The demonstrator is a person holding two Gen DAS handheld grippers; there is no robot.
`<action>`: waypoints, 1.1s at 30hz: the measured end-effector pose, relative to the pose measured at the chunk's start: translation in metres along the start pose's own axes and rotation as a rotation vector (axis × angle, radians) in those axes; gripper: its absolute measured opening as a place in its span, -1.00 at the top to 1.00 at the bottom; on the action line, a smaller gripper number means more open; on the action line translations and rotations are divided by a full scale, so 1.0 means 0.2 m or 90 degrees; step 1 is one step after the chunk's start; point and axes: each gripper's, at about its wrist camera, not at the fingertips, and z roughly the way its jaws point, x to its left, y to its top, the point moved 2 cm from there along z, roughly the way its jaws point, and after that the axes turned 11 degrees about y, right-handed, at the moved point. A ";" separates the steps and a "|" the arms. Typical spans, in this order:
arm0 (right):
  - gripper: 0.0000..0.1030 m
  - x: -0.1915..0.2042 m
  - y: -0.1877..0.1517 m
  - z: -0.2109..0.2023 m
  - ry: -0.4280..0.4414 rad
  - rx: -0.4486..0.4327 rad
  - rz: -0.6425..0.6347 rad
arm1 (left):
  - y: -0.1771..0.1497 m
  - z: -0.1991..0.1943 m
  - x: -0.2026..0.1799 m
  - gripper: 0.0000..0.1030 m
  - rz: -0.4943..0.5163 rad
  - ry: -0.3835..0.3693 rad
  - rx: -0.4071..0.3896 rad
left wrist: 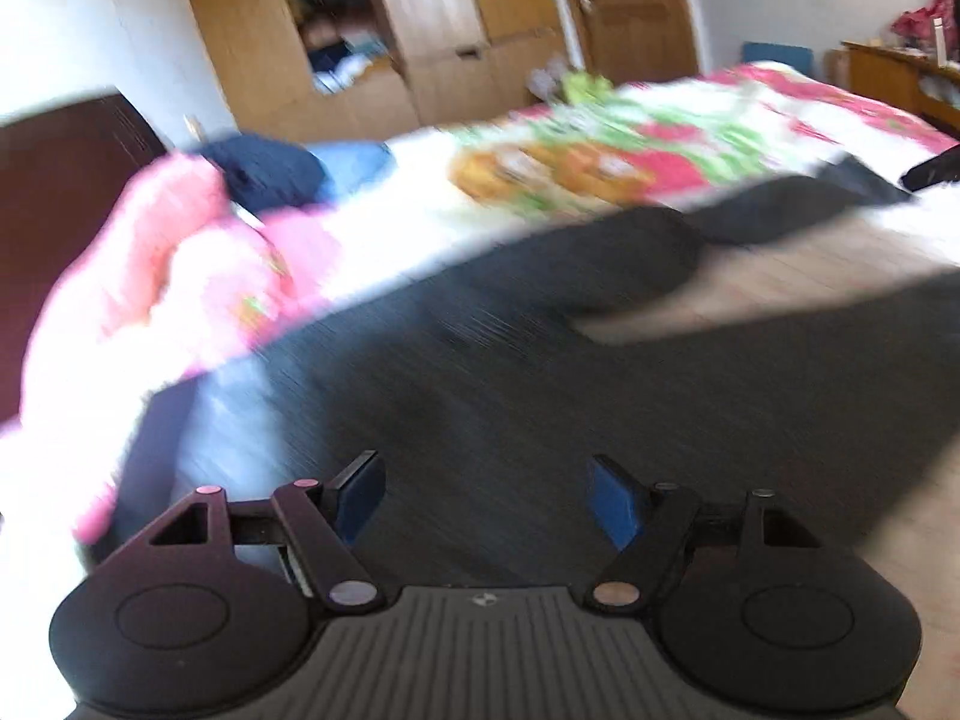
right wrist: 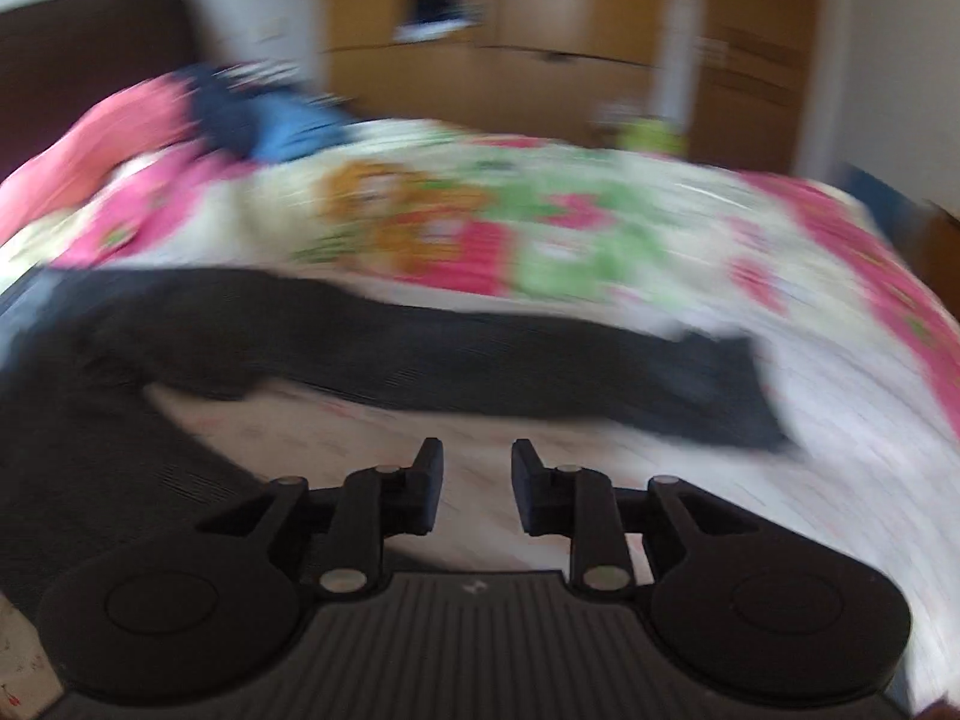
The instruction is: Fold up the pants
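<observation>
Dark grey pants (left wrist: 540, 360) lie spread on the bed, legs apart in a V; both views are motion-blurred. My left gripper (left wrist: 486, 498) hovers over the wide upper part of the pants, its blue-padded jaws wide open with nothing between them. In the right wrist view the far leg of the pants (right wrist: 420, 354) stretches across the bed to its hem at the right, the other leg running off at the lower left. My right gripper (right wrist: 477, 492) is open by a narrow gap over the pale sheet between the legs, holding nothing.
A flowered bedspread (right wrist: 540, 228) in pink, green and orange covers the bed. A pink quilt (left wrist: 180, 252) and blue clothes (left wrist: 288, 171) are piled by the dark headboard (left wrist: 54, 180). Wooden wardrobes (left wrist: 372, 30) and a door (left wrist: 630, 6) stand behind the bed.
</observation>
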 end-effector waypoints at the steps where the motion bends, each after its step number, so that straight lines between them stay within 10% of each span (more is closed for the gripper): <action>1: 0.36 0.06 0.08 0.14 0.033 0.016 -0.043 | 0.05 0.08 0.08 -0.68 0.008 0.019 -0.006; 10: 0.17 0.37 0.54 1.08 0.176 0.122 -0.227 | 0.30 0.84 0.57 -0.34 -0.015 0.027 0.103; 25: -0.22 0.24 0.64 1.42 0.288 0.292 -0.134 | 0.24 1.22 0.60 -0.35 0.018 -0.121 0.251; 33: 0.72 0.25 0.64 1.26 0.257 0.233 -0.119 | 0.32 1.24 0.64 -0.10 0.006 -0.101 0.240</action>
